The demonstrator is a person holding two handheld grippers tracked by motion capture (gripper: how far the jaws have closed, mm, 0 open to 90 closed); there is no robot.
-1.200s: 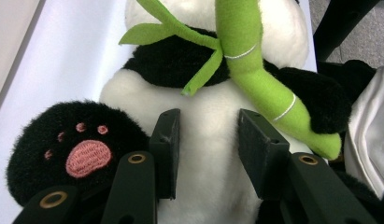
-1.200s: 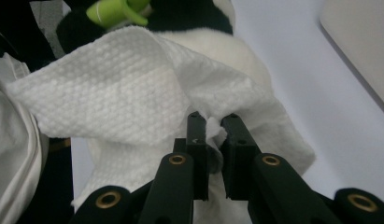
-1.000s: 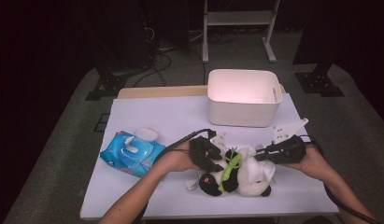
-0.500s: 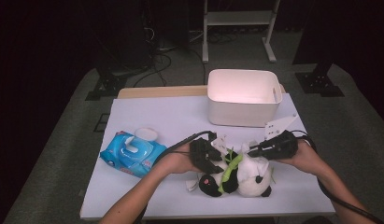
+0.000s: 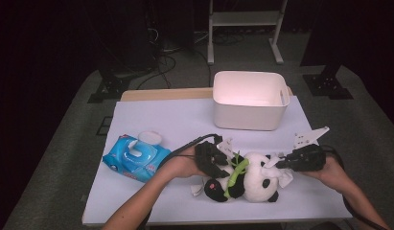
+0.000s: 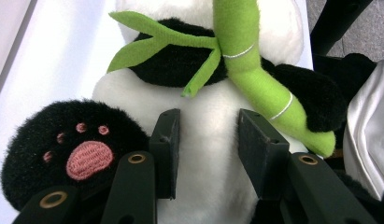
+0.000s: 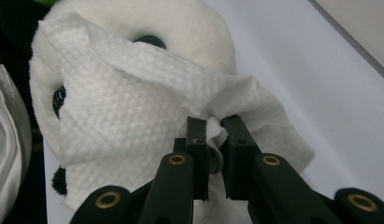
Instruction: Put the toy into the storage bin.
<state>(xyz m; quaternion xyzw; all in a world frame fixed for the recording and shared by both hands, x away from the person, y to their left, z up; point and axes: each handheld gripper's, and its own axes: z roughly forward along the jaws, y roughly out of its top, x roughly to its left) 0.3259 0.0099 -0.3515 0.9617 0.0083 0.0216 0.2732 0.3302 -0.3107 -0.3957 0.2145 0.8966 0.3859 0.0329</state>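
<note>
A black-and-white panda plush [image 5: 254, 179] lies on the white table [image 5: 170, 120] near the front edge, hugging a green bamboo stalk [image 6: 245, 60]. My left gripper [image 5: 222, 165] comes in from the plush's left. Its jaws [image 6: 206, 121] press into the white belly beside a black paw [image 6: 73, 144]. My right gripper [image 5: 281, 164] reaches in from the right, shut on a white wet wipe [image 7: 133, 112]. The wipe is pinched at one bunched corner between the jaws [image 7: 213, 126] and lies draped over the panda's face [image 7: 189, 28], covering most of it.
A white plastic bin [image 5: 249, 98] stands at the back right of the table. A blue pack of wipes [image 5: 134, 158] with its lid flipped open lies at the left. A wooden board [image 5: 161, 94] runs along the far edge.
My right gripper has moved left and down with the wipe, from beside the plush onto its head. The left gripper and the panda have stayed put.
</note>
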